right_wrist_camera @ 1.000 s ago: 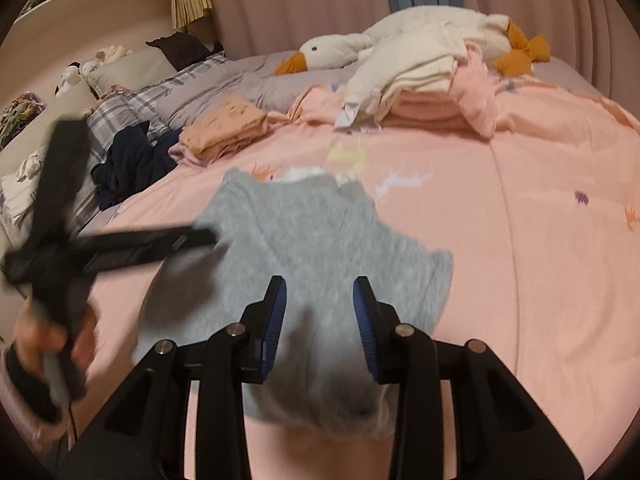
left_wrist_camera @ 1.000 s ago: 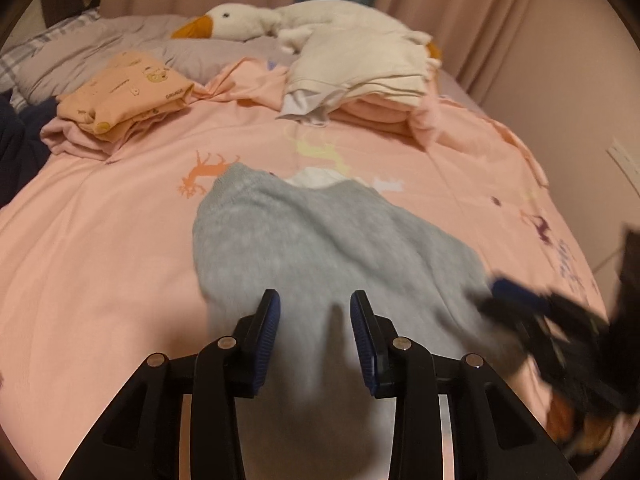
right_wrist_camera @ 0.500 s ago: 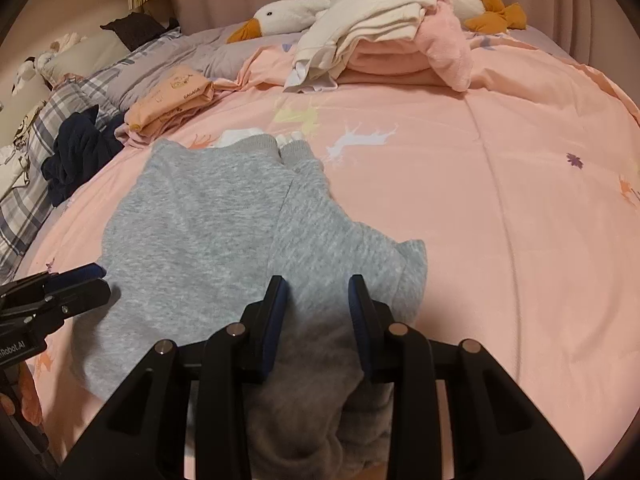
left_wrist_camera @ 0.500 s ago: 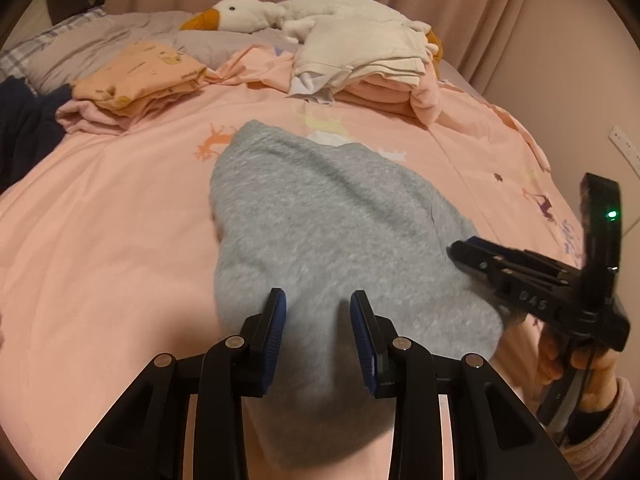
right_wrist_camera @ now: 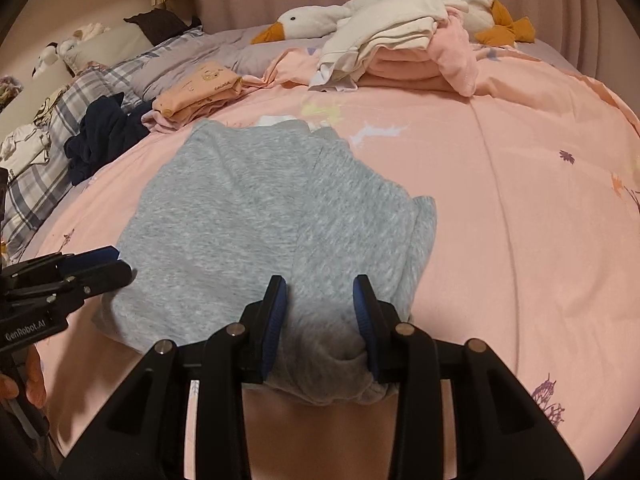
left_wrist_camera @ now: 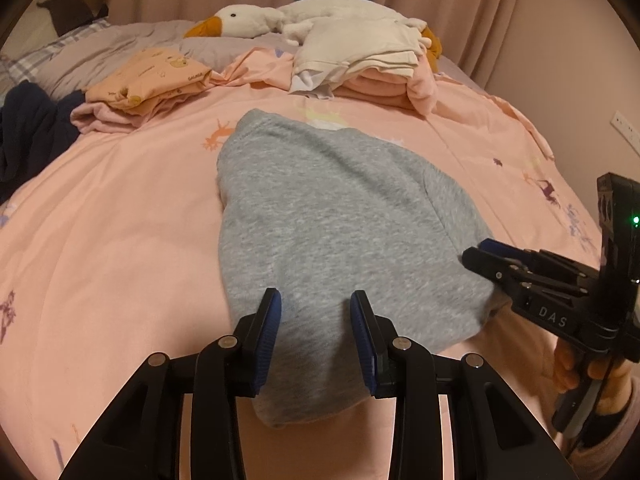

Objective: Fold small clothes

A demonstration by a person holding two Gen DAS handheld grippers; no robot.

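Grey fleece, a small sweatshirt (left_wrist_camera: 332, 216), lay spread flat in the middle of the pink bedsheet (left_wrist_camera: 112, 232), its near hem reaching in between the fingers of both tools. The left gripper (left_wrist_camera: 316, 320) stood with its blue-padded jaws parted over the near left edge of the garment, gripping nothing. The right gripper (right_wrist_camera: 320, 304) was likewise parted, with bunched grey cloth sitting loose between its pads near the right-hand hem. Writing showed on each tool only from the other's camera: "DAS" on the right one's body in the left wrist view, "GenRobot.AI" on the left one's body in the right wrist view. Beyond the sweatshirt sat a folded peach garment (left_wrist_camera: 148, 80) with small printed words too tiny to read, and a stack of cream and pink clothes (left_wrist_camera: 360, 60) against a stuffed goose (left_wrist_camera: 256, 20). Only the right wrist view took in the plaid pillow (right_wrist_camera: 52, 152); only the left showed a wall socket (left_wrist_camera: 623, 126).
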